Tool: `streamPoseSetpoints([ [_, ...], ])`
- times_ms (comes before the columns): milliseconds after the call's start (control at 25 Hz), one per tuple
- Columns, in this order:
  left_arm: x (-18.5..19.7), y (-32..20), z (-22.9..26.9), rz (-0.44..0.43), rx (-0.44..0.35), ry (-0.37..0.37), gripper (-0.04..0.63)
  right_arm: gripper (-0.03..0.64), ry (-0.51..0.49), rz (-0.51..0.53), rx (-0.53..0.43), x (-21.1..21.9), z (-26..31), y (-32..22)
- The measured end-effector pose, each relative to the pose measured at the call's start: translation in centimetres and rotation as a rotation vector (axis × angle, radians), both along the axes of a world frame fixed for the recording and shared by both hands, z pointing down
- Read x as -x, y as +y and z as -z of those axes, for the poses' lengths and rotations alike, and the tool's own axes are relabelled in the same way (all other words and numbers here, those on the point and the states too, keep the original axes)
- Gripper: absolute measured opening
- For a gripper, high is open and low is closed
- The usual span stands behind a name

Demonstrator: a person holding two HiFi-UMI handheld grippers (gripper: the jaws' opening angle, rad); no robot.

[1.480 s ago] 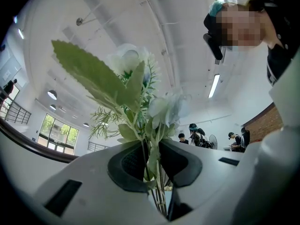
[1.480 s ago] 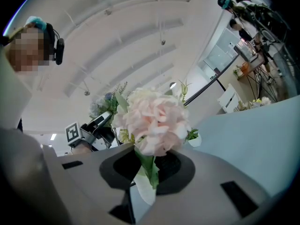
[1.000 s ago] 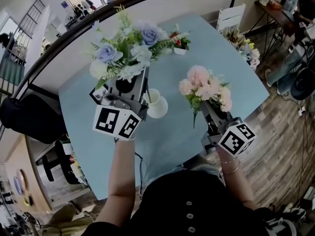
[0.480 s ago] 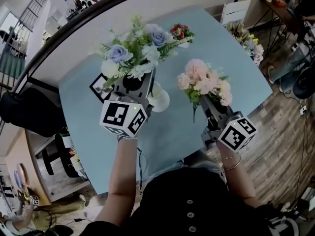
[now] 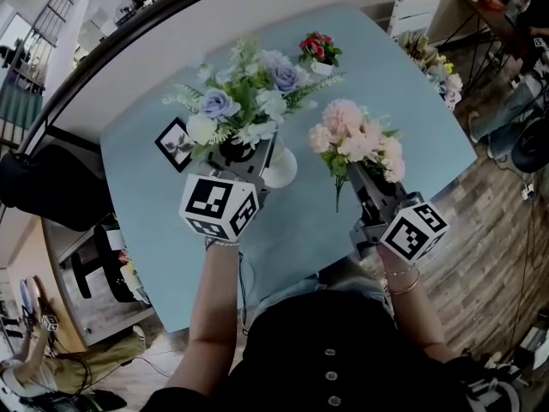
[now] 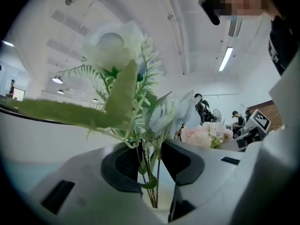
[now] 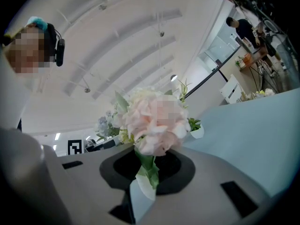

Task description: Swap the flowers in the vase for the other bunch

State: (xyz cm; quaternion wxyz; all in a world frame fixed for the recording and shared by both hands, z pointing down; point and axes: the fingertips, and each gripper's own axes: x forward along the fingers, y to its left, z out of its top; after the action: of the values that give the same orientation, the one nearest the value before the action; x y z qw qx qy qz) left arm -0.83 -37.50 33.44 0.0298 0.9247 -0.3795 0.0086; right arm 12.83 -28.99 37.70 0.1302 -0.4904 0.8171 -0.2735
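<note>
The left gripper (image 5: 246, 154) sits at centre-left of the head view. The stems of the blue-and-white bunch (image 5: 244, 101) stand between its jaws, right over the white vase (image 5: 281, 170). The jaws have just been opening and now stand narrowly apart, with the stems loose in the gap rather than pinched. At centre-right, the right gripper (image 5: 364, 181) is clamped on the pink bunch (image 5: 356, 144) and holds it above the pale blue table (image 5: 412, 101).

From where I stand, the risk is at the vase. The stems may not be fully seated, so the top-heavy heads could lean and topple out as the grip slackens. A jaw catching a leaf on the way out could also drag the vase over towards the photo frame (image 5: 176, 142).
</note>
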Motion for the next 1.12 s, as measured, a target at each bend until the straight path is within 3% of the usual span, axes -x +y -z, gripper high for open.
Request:
streamPoseSetpoints([
  [480,-0.6,0.5,-3.4,-0.001,0.088,-0.113,0.156,0.072,-0.012,0.017,0.02,0.3,-0.6,0.1],
  [720,-0.7,0.5,-4.4,0.02,0.131,-0.125,0.21,0.072,-0.016,0.012,0.032,0.2,-1.1,0.3],
  [1120,0.3,2.1,-5.9,0.024,0.162,-0.145,0.244,0.072,-0.012,0.001,0.038,0.7,-1.7,2.2],
])
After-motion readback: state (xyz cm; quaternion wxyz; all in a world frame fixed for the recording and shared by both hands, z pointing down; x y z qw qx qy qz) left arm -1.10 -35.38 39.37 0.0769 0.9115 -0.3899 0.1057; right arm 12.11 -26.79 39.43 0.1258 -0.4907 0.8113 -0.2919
